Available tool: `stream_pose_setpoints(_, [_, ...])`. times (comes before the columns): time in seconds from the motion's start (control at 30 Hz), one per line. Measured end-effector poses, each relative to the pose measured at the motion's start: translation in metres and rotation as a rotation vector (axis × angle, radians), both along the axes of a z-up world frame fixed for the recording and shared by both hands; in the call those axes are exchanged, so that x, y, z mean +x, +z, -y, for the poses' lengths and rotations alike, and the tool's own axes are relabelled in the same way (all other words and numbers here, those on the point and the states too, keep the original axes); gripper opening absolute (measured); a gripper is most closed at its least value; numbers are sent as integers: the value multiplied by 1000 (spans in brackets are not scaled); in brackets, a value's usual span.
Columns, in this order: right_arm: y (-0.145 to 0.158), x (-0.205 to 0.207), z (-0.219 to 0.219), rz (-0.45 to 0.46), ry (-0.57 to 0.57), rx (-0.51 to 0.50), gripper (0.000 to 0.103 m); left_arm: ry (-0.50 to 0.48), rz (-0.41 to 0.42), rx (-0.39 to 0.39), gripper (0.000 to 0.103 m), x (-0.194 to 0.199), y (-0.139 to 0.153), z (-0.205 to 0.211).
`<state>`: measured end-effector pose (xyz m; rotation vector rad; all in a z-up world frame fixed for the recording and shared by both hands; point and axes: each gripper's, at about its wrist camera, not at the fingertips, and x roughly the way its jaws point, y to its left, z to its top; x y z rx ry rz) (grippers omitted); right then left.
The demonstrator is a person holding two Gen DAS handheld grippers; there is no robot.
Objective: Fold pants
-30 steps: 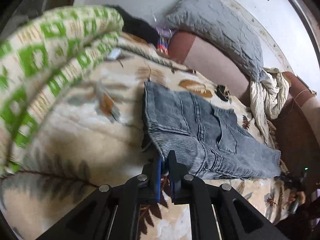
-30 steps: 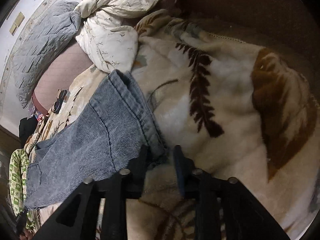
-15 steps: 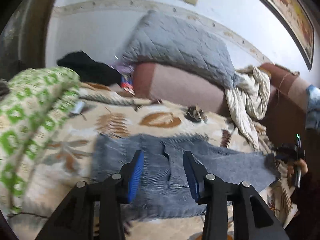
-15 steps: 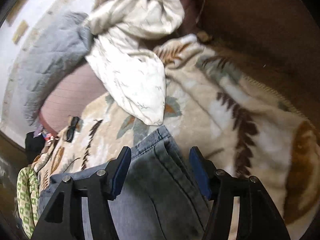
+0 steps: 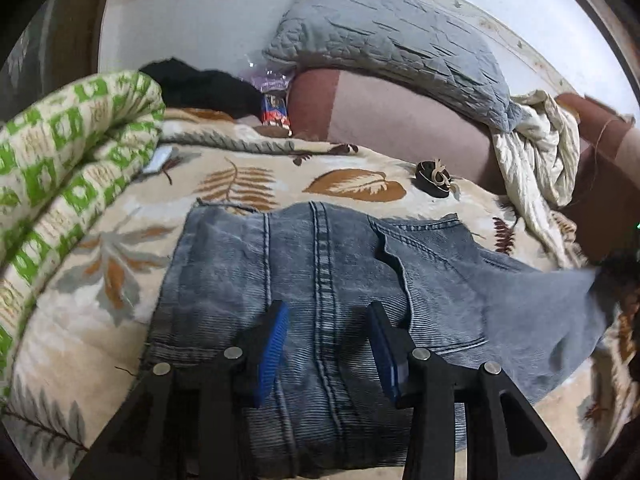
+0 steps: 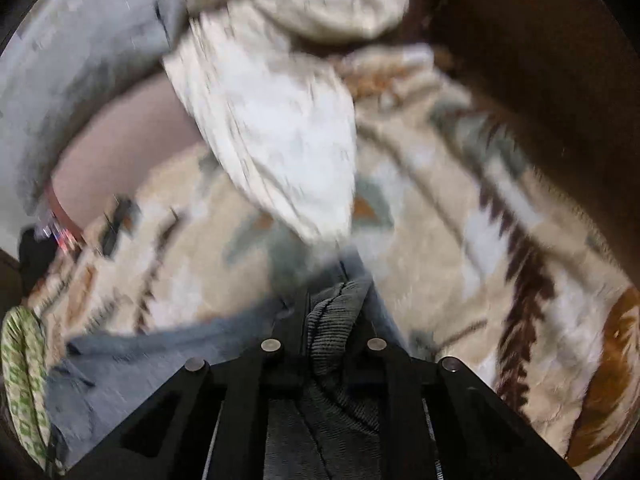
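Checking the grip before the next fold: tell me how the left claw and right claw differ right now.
Left claw is open, hovering over the jeans; right claw is shut on a bunched jeans edge. Left view is sharp; right view is blurred. Both are black.

Motion blur smears nearly the whole right wrist view: the cream cloth (image 6: 272,136), the leaf-print blanket (image 6: 460,216) and the grey pillow (image 6: 80,64) are soft streaks. The pants (image 6: 336,320) run down behind the right tongs (image 6: 334,312), and the tips are lost in the fabric. In the left wrist view the far leg end (image 5: 560,312) blurs into a dark shape at the right edge. The green quilt (image 5: 60,168) is cut by the left rim. The small packet (image 5: 274,110) is too small to read.
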<state>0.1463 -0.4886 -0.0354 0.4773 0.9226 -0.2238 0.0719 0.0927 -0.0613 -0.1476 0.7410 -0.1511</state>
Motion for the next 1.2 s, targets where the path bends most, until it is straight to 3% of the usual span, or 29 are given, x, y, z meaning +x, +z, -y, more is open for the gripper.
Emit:
stream_pose_setpoints(0.1, [-4, -5, 1, 66, -50, -33, 12, -12, 2, 43, 45, -1, -3, 7])
stream_pose_setpoints(0.23, [-53, 5, 7, -107, -53, 17, 14, -21, 15, 60, 45, -3, 0, 10])
stream_pose_setpoints(0.27, [-57, 0, 7, -96, -57, 17, 14, -22, 19, 59, 45, -4, 1, 11])
stream_pose_setpoints(0.3, [-52, -3, 7, -76, -59, 10, 17, -23, 21, 59, 45, -4, 2, 11])
stream_pose_setpoints(0.4, [-33, -16, 6, -59, -88, -49, 39, -38, 33, 51, 45, -7, 6, 14])
stream_pose_setpoints(0.5, [-2, -35, -11, 57, -69, -113, 40, -92, 79, 32, 45, -16, 17, 22])
stream_pose_setpoints(0.57, [15, -57, -26, 124, -21, -99, 44, -128, 107, 39, 46, -22, 22, 31])
stream_pose_setpoints(0.67, [16, -73, -64, 146, 94, -64, 47, -190, 106, 61, 50, -27, 21, 48])
stream_pose_setpoints(0.8, [-11, -78, -116, 57, 225, -85, 47, -207, 40, 120, 50, -21, 7, 62])
stream_pose_setpoints(0.87, [-29, -77, -138, 0, 262, -149, 47, -196, -22, 158, 50, -16, -6, 64])
stream_pose_setpoints(0.97, [-62, -74, -152, -117, 306, -225, 47, -183, -99, 187, 51, -12, -27, 63])
stream_pose_setpoints(1.0, [-66, -78, -150, -111, 300, -213, 47, -186, -93, 200, 51, -13, -28, 64])
stream_pose_setpoints(1.1, [-60, -82, -146, -135, 274, -174, 47, -185, -85, 221, 51, -17, -29, 67])
stream_pose_setpoints(1.2, [-48, -78, -150, -137, 265, -146, 47, -171, -74, 162, 51, -16, -22, 60])
